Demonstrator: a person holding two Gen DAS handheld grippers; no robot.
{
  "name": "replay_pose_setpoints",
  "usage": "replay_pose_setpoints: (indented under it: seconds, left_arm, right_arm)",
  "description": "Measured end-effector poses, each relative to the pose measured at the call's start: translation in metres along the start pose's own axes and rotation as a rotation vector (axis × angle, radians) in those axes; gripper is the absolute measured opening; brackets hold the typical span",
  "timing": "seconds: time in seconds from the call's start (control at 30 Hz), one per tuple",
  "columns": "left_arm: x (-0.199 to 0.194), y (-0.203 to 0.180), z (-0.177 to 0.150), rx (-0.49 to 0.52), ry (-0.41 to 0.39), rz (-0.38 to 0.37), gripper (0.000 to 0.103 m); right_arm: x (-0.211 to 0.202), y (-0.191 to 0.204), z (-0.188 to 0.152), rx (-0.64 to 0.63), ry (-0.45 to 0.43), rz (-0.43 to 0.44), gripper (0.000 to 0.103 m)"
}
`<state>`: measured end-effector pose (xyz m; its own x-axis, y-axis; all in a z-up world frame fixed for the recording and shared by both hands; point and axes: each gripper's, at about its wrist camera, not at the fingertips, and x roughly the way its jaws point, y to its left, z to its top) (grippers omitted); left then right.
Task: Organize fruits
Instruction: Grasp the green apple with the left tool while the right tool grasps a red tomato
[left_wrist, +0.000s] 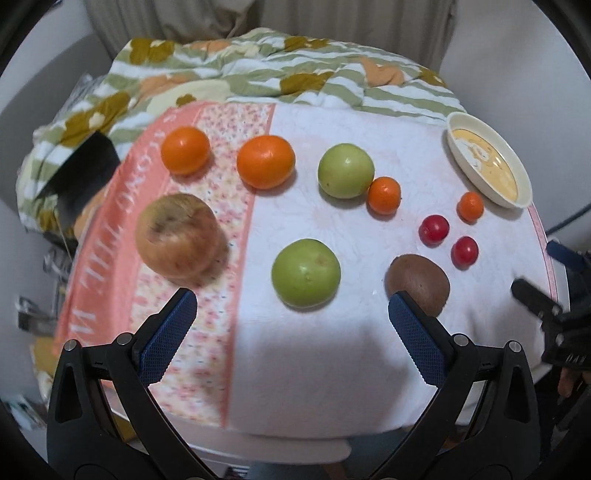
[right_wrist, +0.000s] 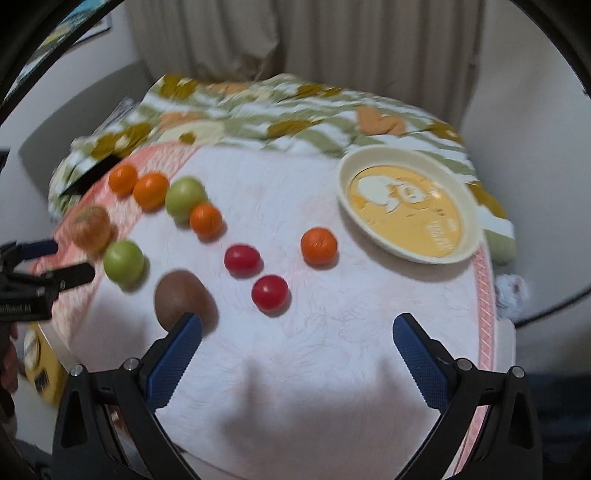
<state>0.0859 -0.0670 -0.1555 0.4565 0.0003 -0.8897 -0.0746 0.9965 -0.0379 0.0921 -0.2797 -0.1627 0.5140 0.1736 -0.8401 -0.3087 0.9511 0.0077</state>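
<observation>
nothing looks sorted yet: every fruit lies loose on the cloth-covered table (left_wrist: 332, 350), and the cream-and-yellow bowl (left_wrist: 456, 123) at the far right holds none of them.

going left to right in the left wrist view: a blotchy brownish apple (left_wrist: 177, 234) sits on the pink band of the cloth, with an orange fruit (left_wrist: 185, 149) behind it and a second, larger orange one (left_wrist: 265, 161) next along. then come two green fruits, one far (left_wrist: 345, 170) and one near (left_wrist: 306, 272); a small orange (left_wrist: 384, 195) touches the far one. a brown kiwi (left_wrist: 421, 282) follows, then two red cherry tomatoes (left_wrist: 433, 229) (left_wrist: 464, 251) and a last tiny orange (left_wrist: 470, 206) just beside the bowl.

the left gripper (left_wrist: 291, 317) is spread wide and holds nothing, with the near green fruit roughly between its tips but ahead of them. the right gripper (right_wrist: 297, 338) is likewise wide and empty, hovering over bare cloth with the kiwi by its left finger and the tomatoes just ahead.

by my reading the whole task is left to do, likely gathering like with like or filling the bowl.
</observation>
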Motion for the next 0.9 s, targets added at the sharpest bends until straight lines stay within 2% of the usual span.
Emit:
replay_pose_setpoints:
  seconds: [0.17, 0.27, 0.33, 0.37, 0.47, 0.53, 0.63, 0.8, 0.9]
  left_arm:
    - [0.021, -0.005, 0.001, -0.052, 0.024, 0.010, 0.102]
    - [0.033, -0.004, 0.003, -0.110, 0.047, -0.008, 0.102]
    - [0.039, -0.001, 0.005, -0.149, 0.061, -0.024, 0.096]
    - [0.042, 0.000, 0.005, -0.167, 0.069, -0.031, 0.089]
    - [0.052, 0.003, 0.006, -0.212, 0.086, -0.047, 0.087]
    - [0.057, 0.003, 0.008, -0.228, 0.096, -0.053, 0.086]
    - [0.064, 0.003, 0.008, -0.241, 0.112, -0.058, 0.074]
    - [0.068, 0.004, 0.008, -0.247, 0.119, -0.035, 0.064]
    - [0.069, 0.005, 0.007, -0.250, 0.118, -0.044, 0.064]
  right_arm:
    - [0.023, -0.006, -0.003, -0.110, 0.023, 0.050, 0.102]
    - [0.034, -0.007, -0.003, -0.157, 0.034, 0.081, 0.098]
    - [0.042, -0.007, -0.004, -0.191, 0.044, 0.090, 0.097]
    - [0.046, -0.006, -0.004, -0.209, 0.047, 0.088, 0.096]
    - [0.055, -0.004, -0.007, -0.251, 0.054, 0.102, 0.091]
    - [0.061, -0.004, -0.008, -0.263, 0.065, 0.123, 0.083]
    - [0.068, -0.001, -0.010, -0.285, 0.081, 0.144, 0.074]
    - [0.076, 0.004, -0.006, -0.303, 0.096, 0.167, 0.067]
    - [0.080, 0.004, -0.002, -0.310, 0.096, 0.177, 0.062]
